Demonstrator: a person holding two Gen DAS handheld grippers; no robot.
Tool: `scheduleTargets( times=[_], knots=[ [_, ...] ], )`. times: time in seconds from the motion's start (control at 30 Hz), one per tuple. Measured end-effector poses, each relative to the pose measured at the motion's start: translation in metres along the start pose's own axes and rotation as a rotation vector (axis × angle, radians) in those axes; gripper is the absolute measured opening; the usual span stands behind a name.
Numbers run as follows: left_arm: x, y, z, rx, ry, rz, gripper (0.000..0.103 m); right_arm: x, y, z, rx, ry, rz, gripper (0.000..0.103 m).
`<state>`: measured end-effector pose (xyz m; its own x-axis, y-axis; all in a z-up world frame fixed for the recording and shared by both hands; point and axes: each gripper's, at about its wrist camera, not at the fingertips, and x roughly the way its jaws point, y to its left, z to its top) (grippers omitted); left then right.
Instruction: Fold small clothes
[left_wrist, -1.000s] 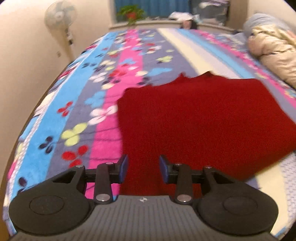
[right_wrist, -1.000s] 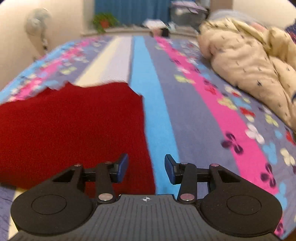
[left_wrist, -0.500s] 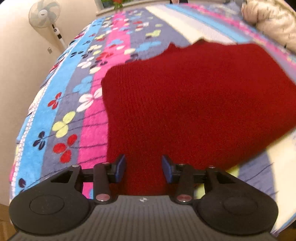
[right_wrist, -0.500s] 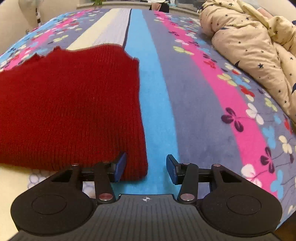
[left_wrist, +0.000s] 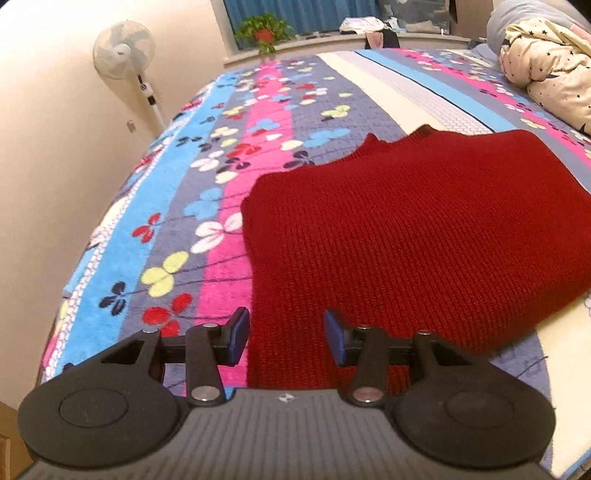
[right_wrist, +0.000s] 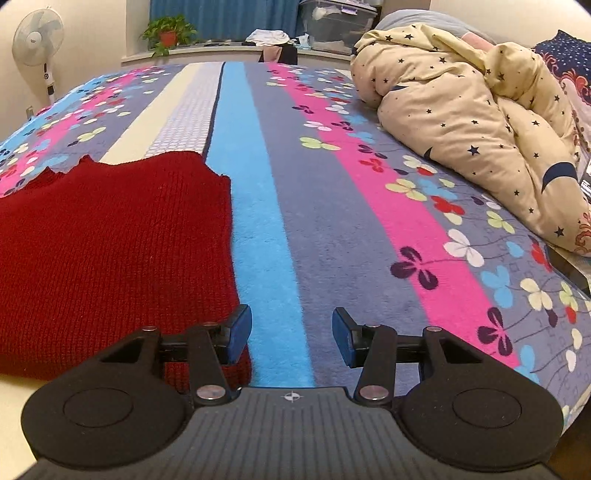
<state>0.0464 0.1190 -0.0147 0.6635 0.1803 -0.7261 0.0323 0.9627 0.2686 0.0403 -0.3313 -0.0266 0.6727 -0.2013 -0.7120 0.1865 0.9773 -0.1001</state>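
A dark red knitted garment (left_wrist: 413, 236) lies flat on the striped flowered blanket (left_wrist: 236, 206). It also shows in the right wrist view (right_wrist: 110, 251), at the left. My left gripper (left_wrist: 286, 339) is open and empty, just above the garment's near left corner. My right gripper (right_wrist: 291, 339) is open and empty, over the blue stripe just right of the garment's near right corner; its left finger (right_wrist: 236, 334) overlaps the garment's edge.
A rumpled cream duvet with stars (right_wrist: 472, 122) is piled at the right of the bed. A standing fan (left_wrist: 123, 55) is by the left wall. A windowsill with a potted plant (right_wrist: 168, 31) and clutter lies beyond the bed's far end.
Both grippers dipped toward the garment's near corners, then tilted back up and drew slightly away. The garment has not moved. Both stay open.
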Motion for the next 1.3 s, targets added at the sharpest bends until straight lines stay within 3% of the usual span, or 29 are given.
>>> scheduleTargets(
  times=[0.2, 0.37, 0.53, 0.67, 0.93, 1.3],
  knots=[
    [-0.015, -0.002, -0.011, -0.034, -0.017, 0.018, 0.05, -0.007, -0.001, 0.003, 0.012, -0.021, 0.006, 0.05],
    [-0.02, -0.011, -0.028, -0.035, 0.037, 0.009, 0.05, -0.008, -0.001, 0.008, 0.039, -0.024, 0.03, 0.05],
    [-0.023, 0.003, -0.028, -0.226, 0.146, 0.061, 0.05, -0.012, 0.002, 0.014, 0.053, -0.032, 0.08, 0.05],
    [-0.025, 0.01, -0.032, -0.392, 0.174, 0.061, 0.061, -0.013, 0.006, 0.017, 0.041, -0.037, 0.104, 0.051],
    [-0.001, 0.0, -0.042, -0.373, 0.207, 0.039, 0.062, -0.008, 0.016, 0.014, -0.002, -0.011, 0.109, 0.051],
    [0.003, 0.002, -0.043, -0.385, 0.211, 0.025, 0.064, 0.0, 0.02, 0.01, -0.03, 0.011, 0.083, 0.051]
  ],
)
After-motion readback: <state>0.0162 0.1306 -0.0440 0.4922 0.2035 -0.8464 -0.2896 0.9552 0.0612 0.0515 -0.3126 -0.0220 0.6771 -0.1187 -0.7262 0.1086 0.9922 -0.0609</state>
